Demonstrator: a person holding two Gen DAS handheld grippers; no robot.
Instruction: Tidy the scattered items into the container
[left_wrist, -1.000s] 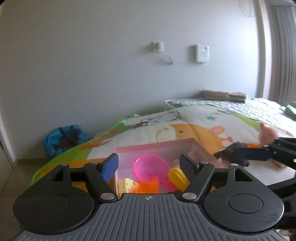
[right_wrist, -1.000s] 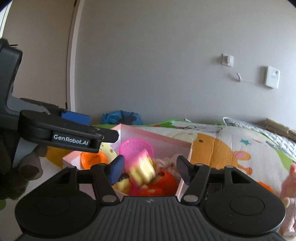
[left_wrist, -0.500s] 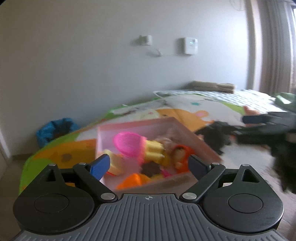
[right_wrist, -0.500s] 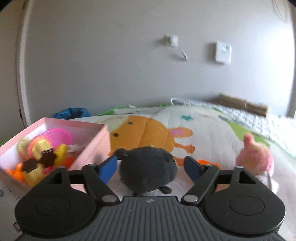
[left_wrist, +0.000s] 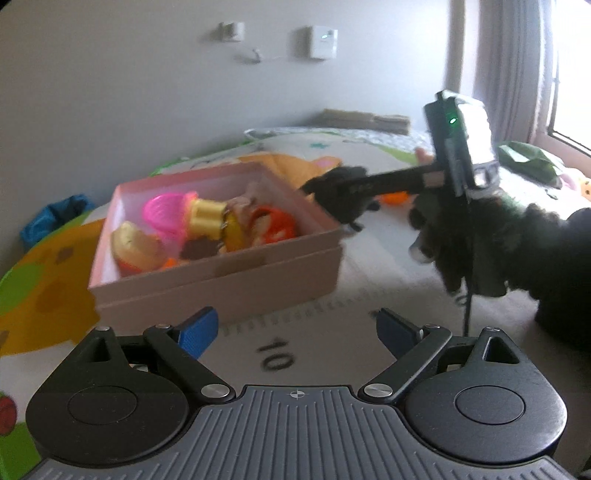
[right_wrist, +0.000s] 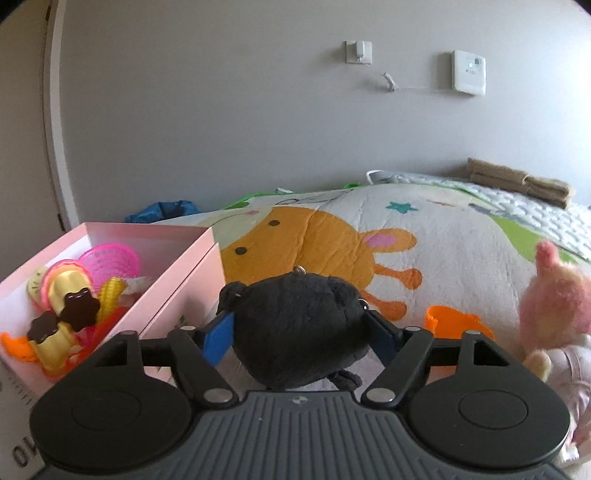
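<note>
Right beside the pink box (right_wrist: 177, 280), a black plush toy (right_wrist: 299, 325) sat on the play mat (right_wrist: 461, 258), filling the gap between the blue pads of the right claw (right_wrist: 299, 339). That claw's jaws were closing on it, the pads at or very near its flanks; whether they truly pressed the plush could not be told. The box's near corner stood just left of the toy, close against the left pad.

Inside the box lay a pink plastic basket (right_wrist: 110, 262), yellow pieces, two brown star-shaped bits (right_wrist: 79, 308) and orange parts. To the right of the plush, an orange toy (right_wrist: 458, 325) lay on the mat, and beyond it a pink fluffy toy (right_wrist: 554, 299) stood near the frame's edge. A blue bag (right_wrist: 162, 212) sat by the wall.

The left claw (left_wrist: 295, 332) hung spread wide with nothing between its pads, over the mat just in front of the box's near wall. A gloved hand (left_wrist: 461, 240) held the other tool to the right.

Printed on the mat below the left claw was "10" (left_wrist: 275, 356); lettering on the right tool's arm was too blurred to read.
</note>
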